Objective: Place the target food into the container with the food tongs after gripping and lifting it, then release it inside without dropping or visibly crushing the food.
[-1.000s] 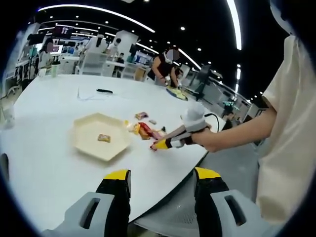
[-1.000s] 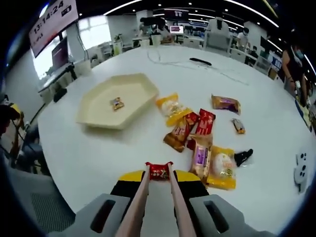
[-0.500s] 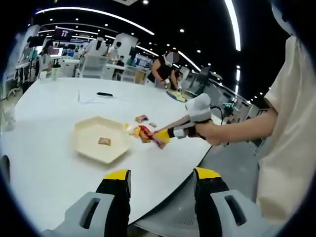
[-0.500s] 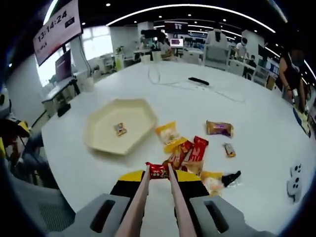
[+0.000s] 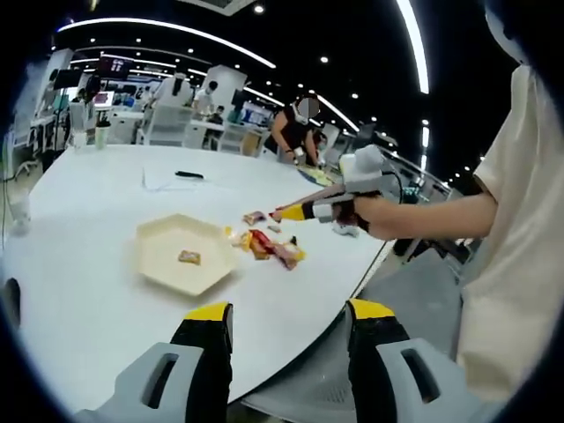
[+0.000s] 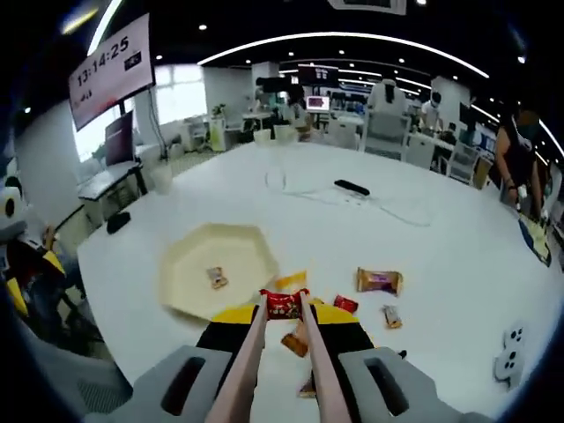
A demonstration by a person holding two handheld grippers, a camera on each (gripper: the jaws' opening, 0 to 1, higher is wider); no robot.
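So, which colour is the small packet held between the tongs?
Red, with small light print; the packet between the tongs shows best in the right gripper view.

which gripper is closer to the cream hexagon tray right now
Right, by my read. The right gripper holds tongs with a red snack raised above the table near the tray. The left gripper hangs back at the table's near edge, open.
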